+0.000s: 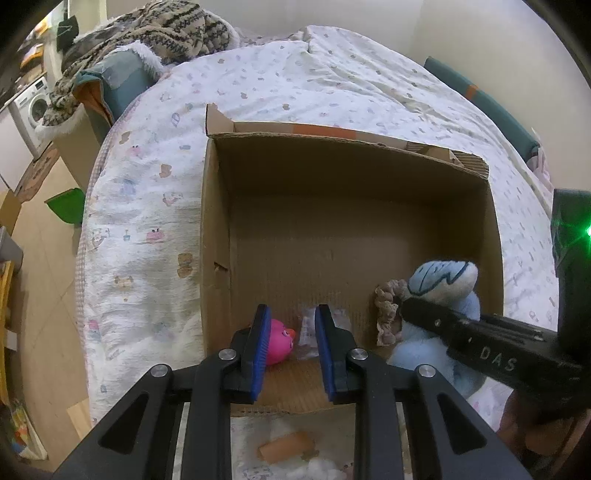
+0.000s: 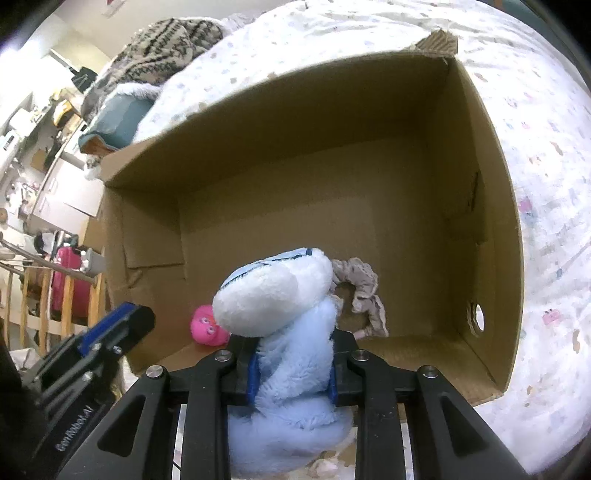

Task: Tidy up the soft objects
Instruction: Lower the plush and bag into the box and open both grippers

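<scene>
Plush toy (image 2: 291, 332), pale blue with a white rounded end, sits clamped between the blue pads of the right tongs (image 2: 293, 363), which squeeze its fluffy middle. It is held at the near edge of an open cardboard box (image 2: 480, 206), its white end reaching over the box floor while its lower part hangs outside the near wall. From the left wrist view the same toy (image 1: 439, 284) shows at the box's near right corner, with the black body of the right tongs (image 1: 476, 332) across it.

Inside the box lie a bright pink toy (image 1: 279, 341) with a small face (an orange bit shows on it), a beige ruffled scrunchie (image 1: 388, 306) just beside the blue plush, and a small clear packet (image 1: 310, 332) on the floor between them. The left tongs (image 1: 291, 350) hover over the near wall of the box with their blue pads parted and nothing between them; the pink toy sits just past the left pad.

The box rests on a bed (image 1: 147, 206) covered by a white quilt printed with small cartoon figures. A patterned brown knit (image 1: 155, 33) is heaped at the bed's far corner.
</scene>
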`<state>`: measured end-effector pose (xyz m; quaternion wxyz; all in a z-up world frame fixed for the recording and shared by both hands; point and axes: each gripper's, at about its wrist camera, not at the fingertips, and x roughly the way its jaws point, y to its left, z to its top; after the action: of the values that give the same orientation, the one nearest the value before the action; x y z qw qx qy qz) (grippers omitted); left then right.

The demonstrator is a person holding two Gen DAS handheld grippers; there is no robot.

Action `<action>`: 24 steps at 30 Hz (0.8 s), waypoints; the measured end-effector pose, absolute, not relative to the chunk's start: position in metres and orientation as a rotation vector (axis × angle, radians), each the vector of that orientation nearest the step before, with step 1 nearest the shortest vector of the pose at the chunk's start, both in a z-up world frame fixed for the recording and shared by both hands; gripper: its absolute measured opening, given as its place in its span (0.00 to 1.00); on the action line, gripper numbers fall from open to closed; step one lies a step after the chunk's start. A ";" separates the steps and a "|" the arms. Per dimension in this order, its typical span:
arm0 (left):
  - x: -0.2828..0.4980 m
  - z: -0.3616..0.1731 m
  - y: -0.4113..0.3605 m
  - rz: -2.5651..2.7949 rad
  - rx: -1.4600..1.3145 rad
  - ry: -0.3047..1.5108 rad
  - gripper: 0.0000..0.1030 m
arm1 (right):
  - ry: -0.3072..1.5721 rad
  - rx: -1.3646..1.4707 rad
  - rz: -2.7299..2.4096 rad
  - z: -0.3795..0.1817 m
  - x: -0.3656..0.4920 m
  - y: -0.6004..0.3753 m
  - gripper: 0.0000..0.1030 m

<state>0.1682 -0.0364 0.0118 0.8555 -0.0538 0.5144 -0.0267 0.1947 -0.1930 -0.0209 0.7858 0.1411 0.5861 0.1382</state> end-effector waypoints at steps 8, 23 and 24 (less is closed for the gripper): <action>0.167 0.011 -0.036 -0.041 -0.099 1.087 0.24 | 1.166 0.273 0.273 -0.001 0.194 -0.193 0.67; 0.159 0.021 -0.032 0.005 -0.057 1.046 0.56 | 1.157 0.277 0.248 0.007 0.191 -0.206 0.67; 0.157 0.021 -0.031 0.011 -0.057 1.047 0.56 | 1.160 0.283 0.246 0.007 0.190 -0.208 0.67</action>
<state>0.1574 -0.0305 0.0212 0.8656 -0.0272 0.4999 0.0053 0.1899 -0.2083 0.0073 0.8200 0.1331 0.5447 0.1153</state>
